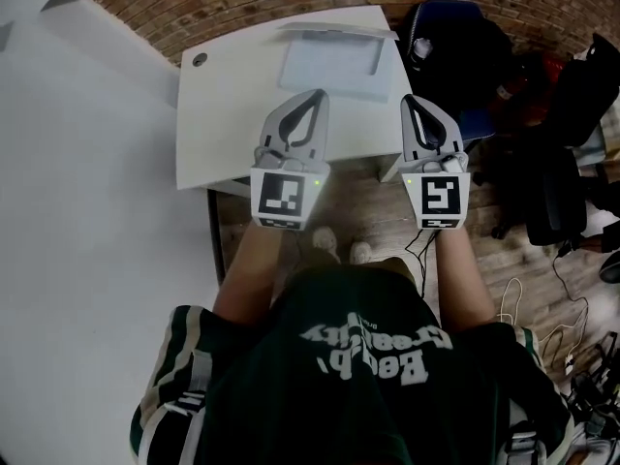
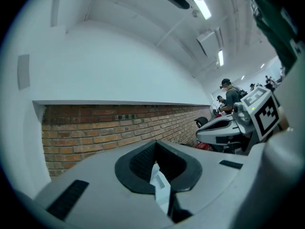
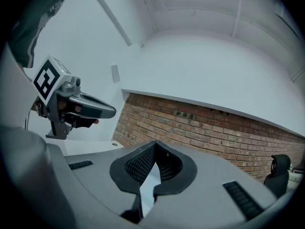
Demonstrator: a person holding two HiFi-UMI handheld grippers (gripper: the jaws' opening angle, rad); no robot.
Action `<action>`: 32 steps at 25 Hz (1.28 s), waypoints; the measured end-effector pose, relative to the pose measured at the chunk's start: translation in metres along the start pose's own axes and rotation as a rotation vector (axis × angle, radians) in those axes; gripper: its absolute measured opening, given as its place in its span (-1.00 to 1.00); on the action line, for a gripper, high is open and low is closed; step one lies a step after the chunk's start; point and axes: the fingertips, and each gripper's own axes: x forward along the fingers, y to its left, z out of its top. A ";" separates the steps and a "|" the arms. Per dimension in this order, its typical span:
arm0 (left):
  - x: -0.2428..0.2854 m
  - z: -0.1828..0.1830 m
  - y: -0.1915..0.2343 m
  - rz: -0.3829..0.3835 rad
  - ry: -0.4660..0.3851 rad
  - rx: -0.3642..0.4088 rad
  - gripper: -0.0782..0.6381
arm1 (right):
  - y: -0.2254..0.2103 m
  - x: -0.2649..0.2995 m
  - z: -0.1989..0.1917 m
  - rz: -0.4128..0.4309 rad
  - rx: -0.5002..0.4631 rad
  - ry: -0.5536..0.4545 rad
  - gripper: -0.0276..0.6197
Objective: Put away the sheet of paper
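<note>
From above, your left gripper (image 1: 312, 100) and right gripper (image 1: 415, 103) hang over the white table (image 1: 213, 114). The pale sheet of paper (image 1: 329, 66) lies at its far side, far edge curled up. In the left gripper view, your jaws are pressed together on nothing. In the right gripper view, they are too.

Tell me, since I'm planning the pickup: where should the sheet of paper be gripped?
Probably its near edge, from the person's side: the sheet of paper lies flat on the white desk, and that edge faces the shut left gripper and right gripper.
</note>
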 end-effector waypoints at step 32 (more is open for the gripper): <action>-0.035 0.022 -0.044 0.111 -0.021 0.026 -0.78 | 0.004 -0.053 0.004 0.106 0.009 -0.069 -0.93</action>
